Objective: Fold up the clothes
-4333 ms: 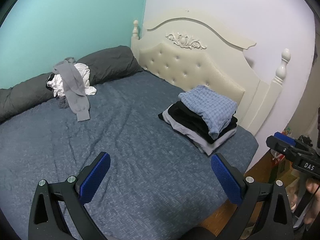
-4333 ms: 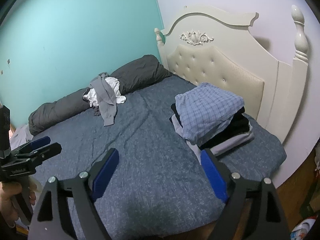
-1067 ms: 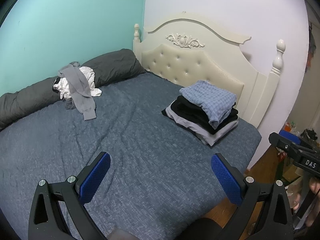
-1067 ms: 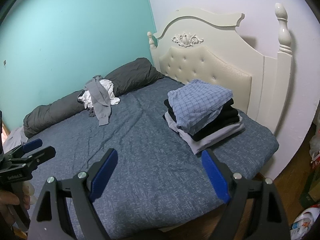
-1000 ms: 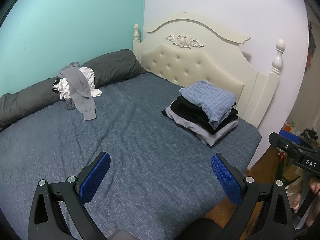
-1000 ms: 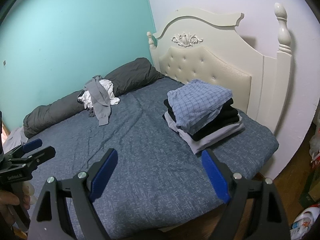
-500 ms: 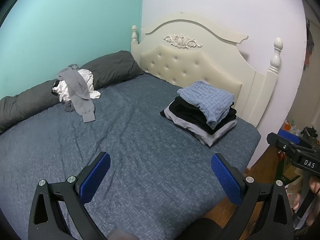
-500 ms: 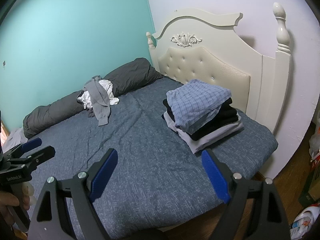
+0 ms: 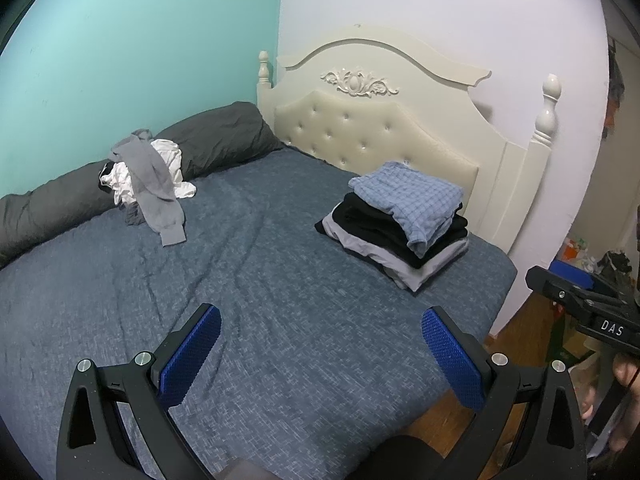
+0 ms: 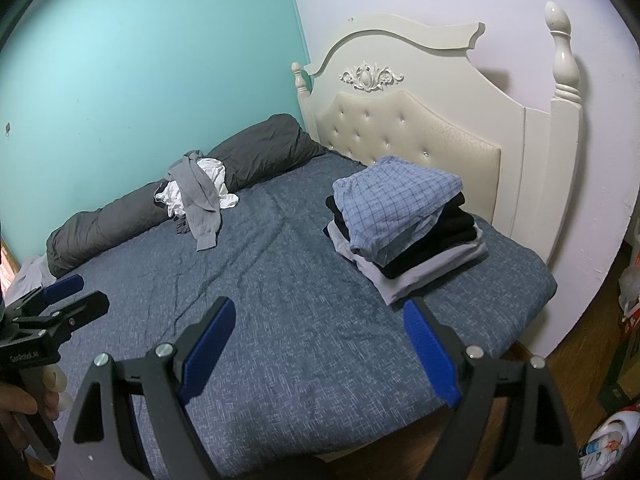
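A pile of unfolded clothes, grey and white, lies at the bed's far left against a dark grey bolster; it also shows in the right wrist view. A stack of folded clothes with a blue checked piece on top sits near the headboard, also in the right wrist view. My left gripper is open and empty above the bed's near edge. My right gripper is open and empty, to the right of the left one, also over the near edge.
The bed has a blue-grey cover. A cream headboard stands at the back right. A dark grey bolster runs along the teal wall. Wooden floor with boxes and bottles lies right of the bed.
Both grippers have drawn back a little from the bed, so the bed and both clothes piles look slightly farther. Nothing on the bed moved. Both stay open.
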The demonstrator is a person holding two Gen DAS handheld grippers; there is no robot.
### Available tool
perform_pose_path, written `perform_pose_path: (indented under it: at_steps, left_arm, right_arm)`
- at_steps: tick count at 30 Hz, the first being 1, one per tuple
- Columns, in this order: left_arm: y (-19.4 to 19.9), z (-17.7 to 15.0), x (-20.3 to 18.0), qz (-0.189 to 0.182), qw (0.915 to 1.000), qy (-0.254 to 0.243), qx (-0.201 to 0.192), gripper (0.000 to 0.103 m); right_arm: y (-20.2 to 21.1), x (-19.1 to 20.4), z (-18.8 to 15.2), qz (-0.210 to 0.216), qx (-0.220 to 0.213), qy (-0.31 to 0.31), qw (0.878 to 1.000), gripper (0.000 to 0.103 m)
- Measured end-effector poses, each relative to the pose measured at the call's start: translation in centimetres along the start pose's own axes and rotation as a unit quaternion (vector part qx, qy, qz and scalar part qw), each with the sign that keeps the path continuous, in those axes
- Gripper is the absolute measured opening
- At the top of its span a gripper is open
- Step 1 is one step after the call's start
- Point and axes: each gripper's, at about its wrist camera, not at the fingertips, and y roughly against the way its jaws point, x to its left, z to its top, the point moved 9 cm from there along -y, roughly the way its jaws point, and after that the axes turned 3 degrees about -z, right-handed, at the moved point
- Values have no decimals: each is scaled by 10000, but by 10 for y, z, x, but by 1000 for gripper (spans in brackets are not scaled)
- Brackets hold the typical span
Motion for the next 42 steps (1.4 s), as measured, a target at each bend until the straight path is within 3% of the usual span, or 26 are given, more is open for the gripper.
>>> perform_pose_path:
  at_steps: [42]
  left_arm:
    - [-4,-2,-1,-57,10000,12,80,103]
  right_arm:
    - [-4,0,-5,-74,84,-14,9999,87]
